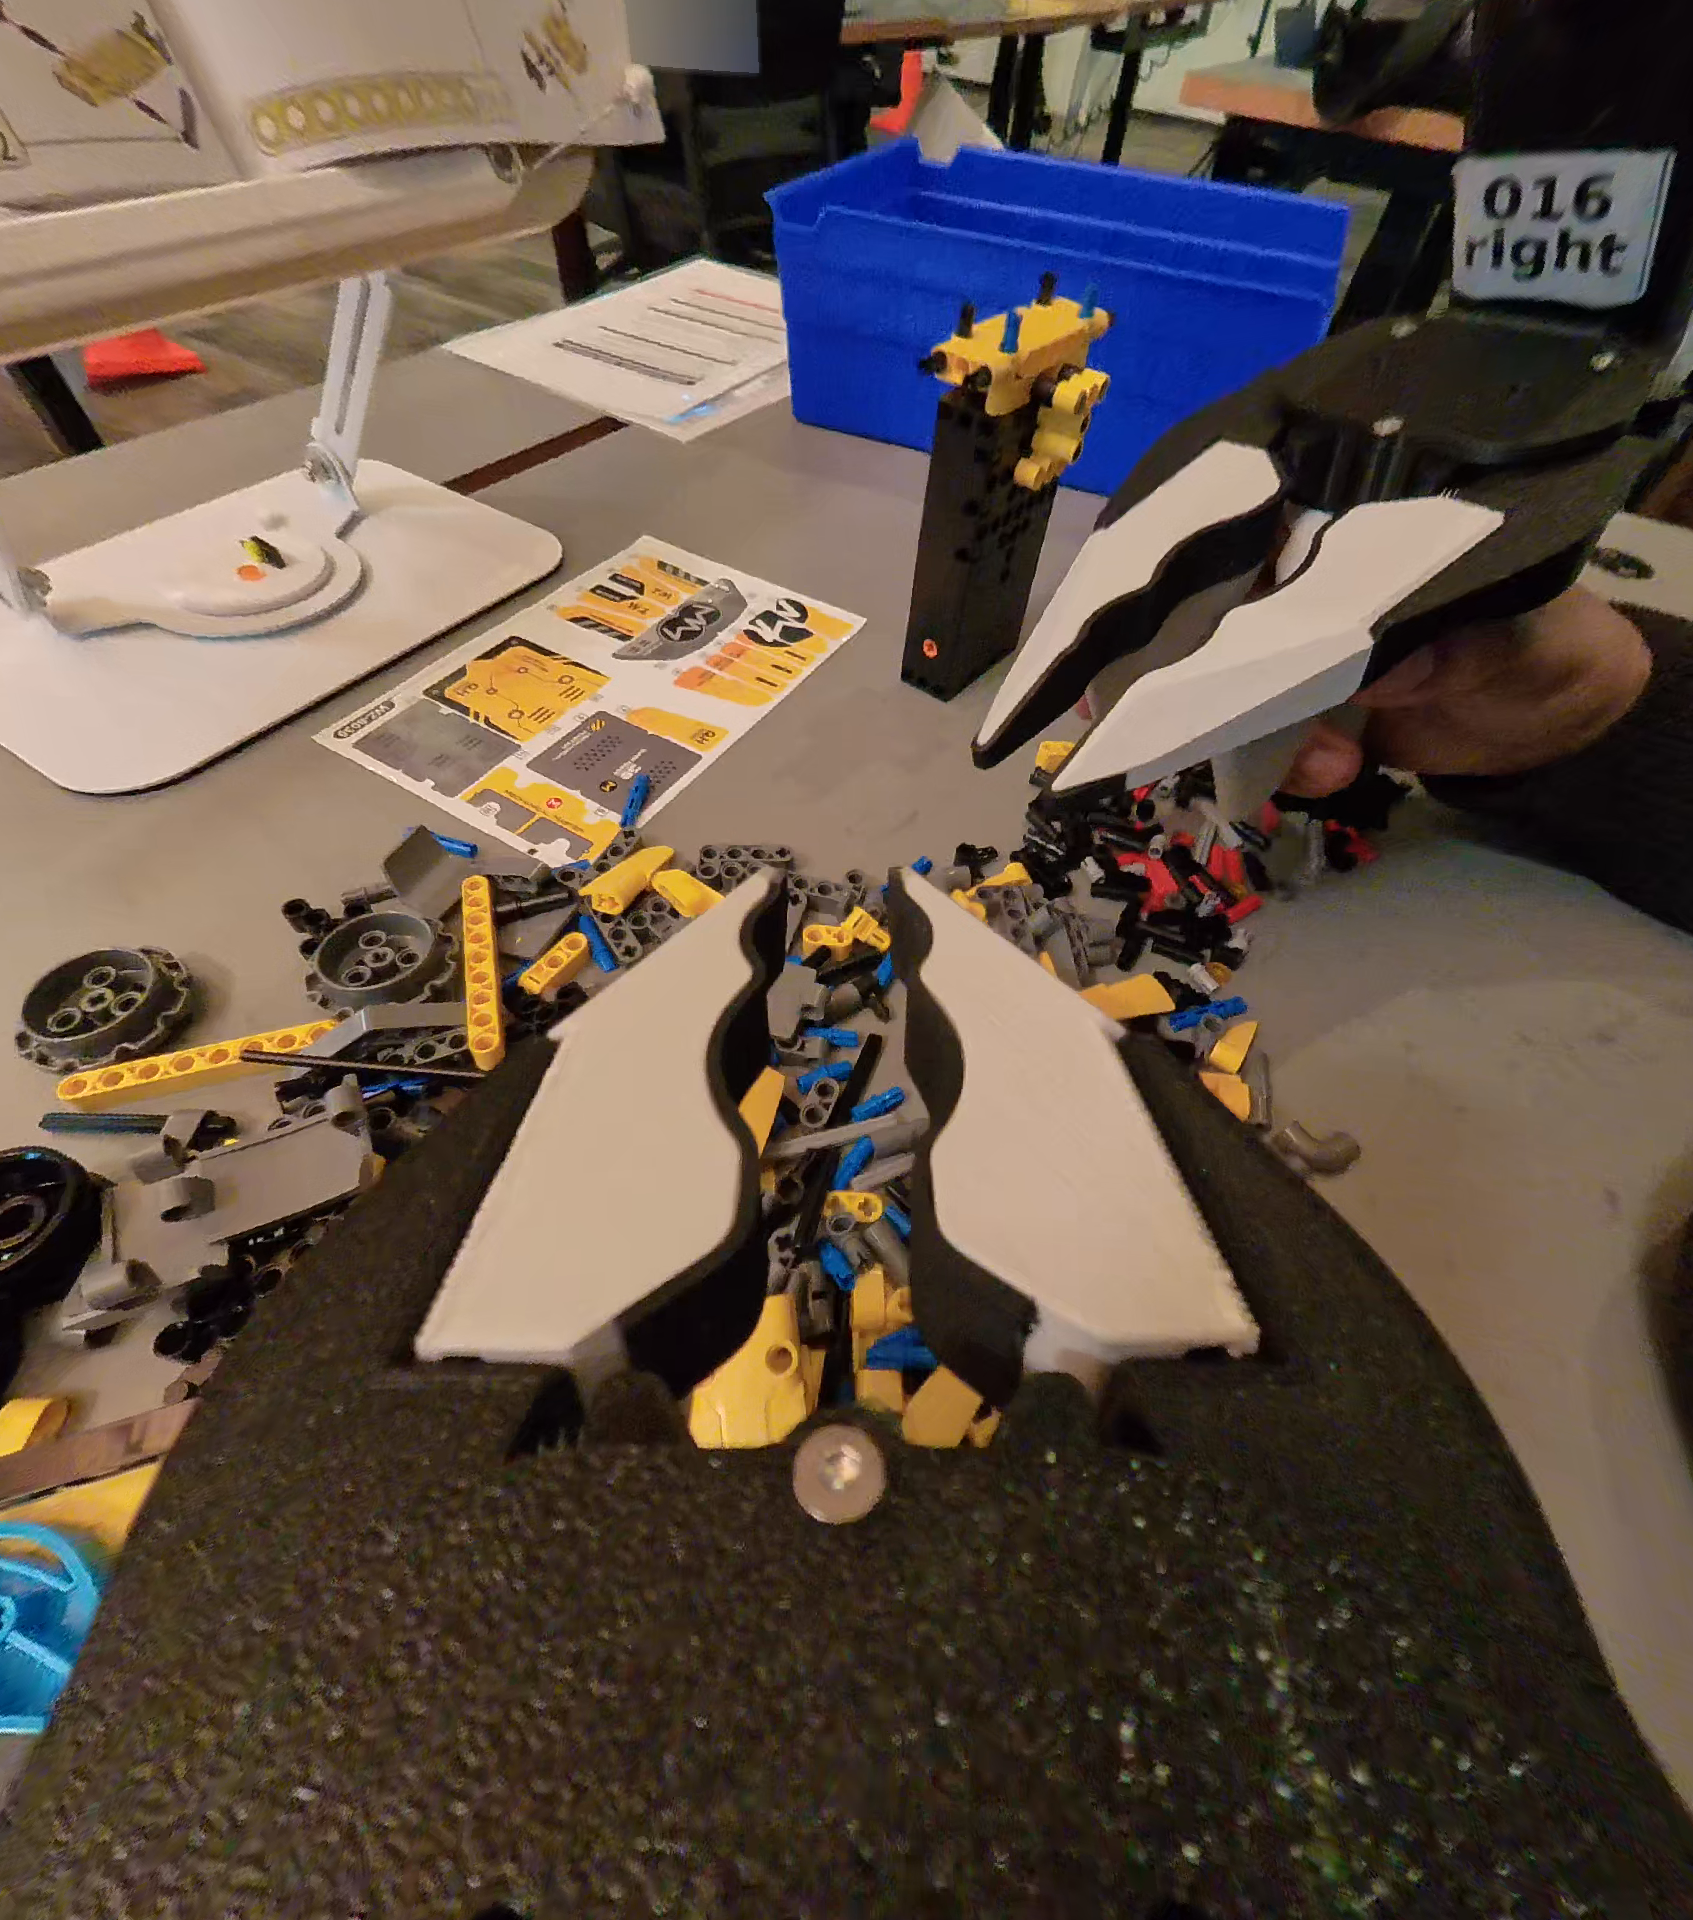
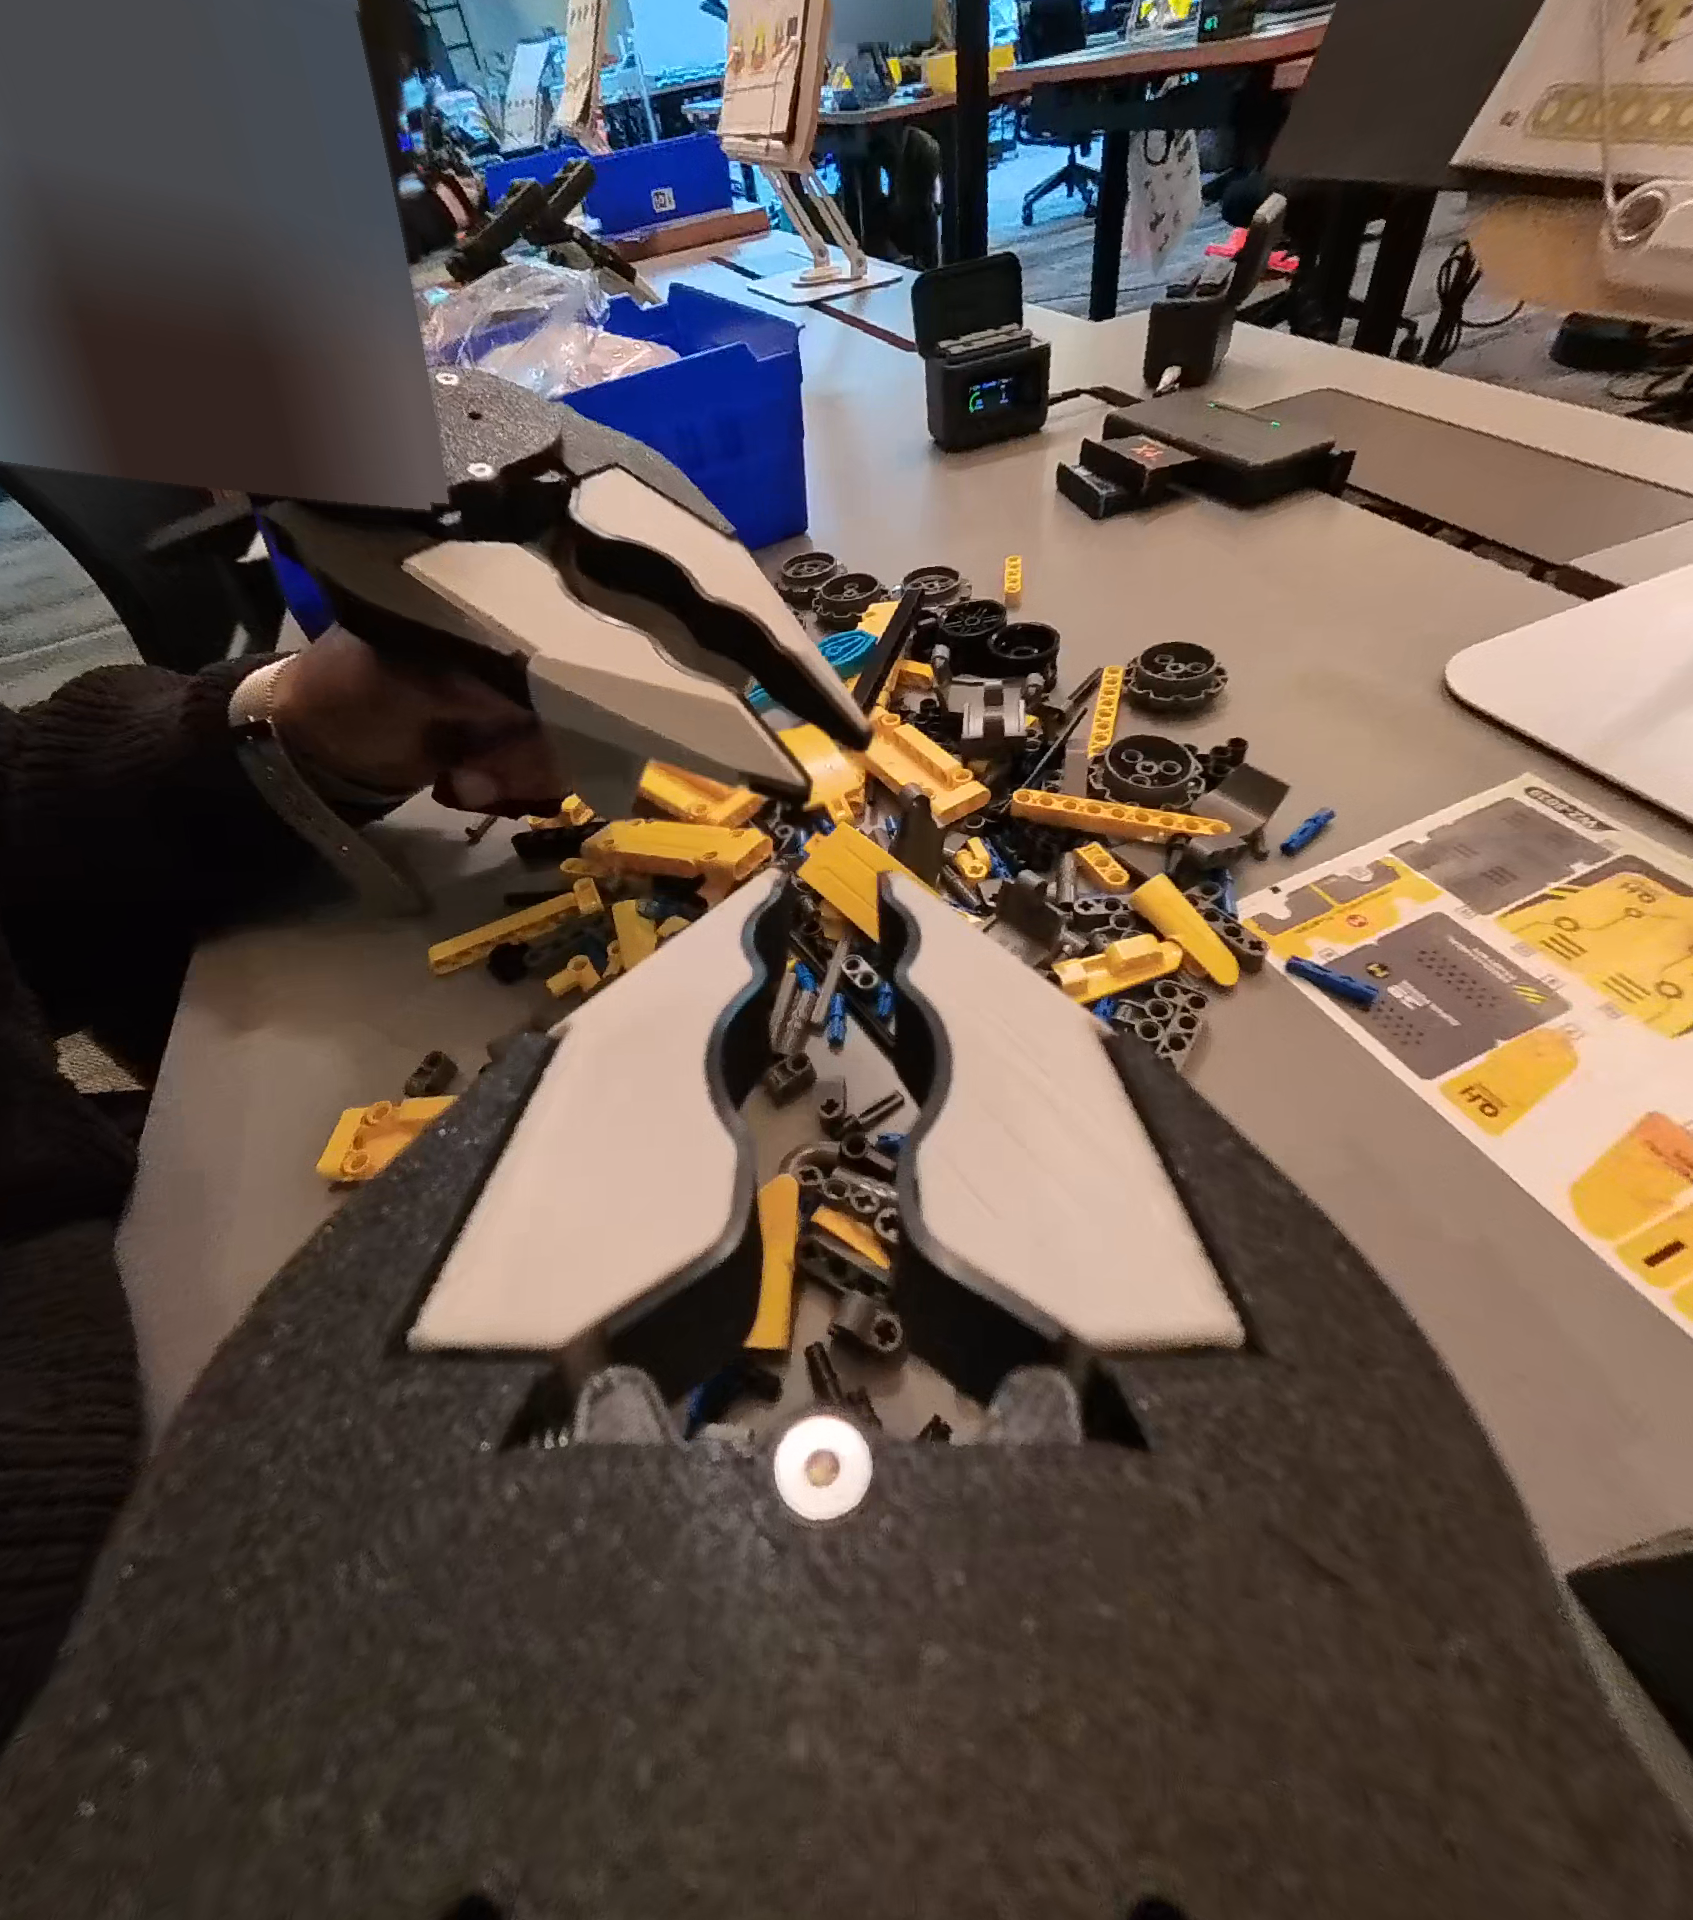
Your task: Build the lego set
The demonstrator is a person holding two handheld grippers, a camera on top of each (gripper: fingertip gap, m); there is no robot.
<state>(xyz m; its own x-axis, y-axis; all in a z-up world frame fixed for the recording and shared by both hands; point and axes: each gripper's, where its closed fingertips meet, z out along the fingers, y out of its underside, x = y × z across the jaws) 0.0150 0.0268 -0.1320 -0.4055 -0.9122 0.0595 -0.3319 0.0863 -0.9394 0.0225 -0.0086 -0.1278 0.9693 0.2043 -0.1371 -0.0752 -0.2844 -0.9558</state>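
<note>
A pile of loose building-set parts (image 1: 821,1039), yellow beams, grey pieces and black, blue and red pins, lies on the grey table (image 1: 1444,1143). My left gripper (image 1: 834,883) is open and empty just above the pile's middle. My right gripper (image 1: 1026,767) shows in the same view at the right, held by a hand, its tips a little apart over the red and black pins (image 1: 1174,883). In the right wrist view my right gripper (image 2: 831,878) is open over the pile (image 2: 925,862), and the left gripper (image 2: 829,764) points down at yellow pieces.
A black and yellow upright assembly (image 1: 987,520) stands before a blue bin (image 1: 1060,281). A sticker sheet (image 1: 593,686) lies beside a white booklet stand (image 1: 229,623). Wheels (image 1: 104,1008) lie at the left. Black electronic boxes (image 2: 1226,436) sit at the table's back.
</note>
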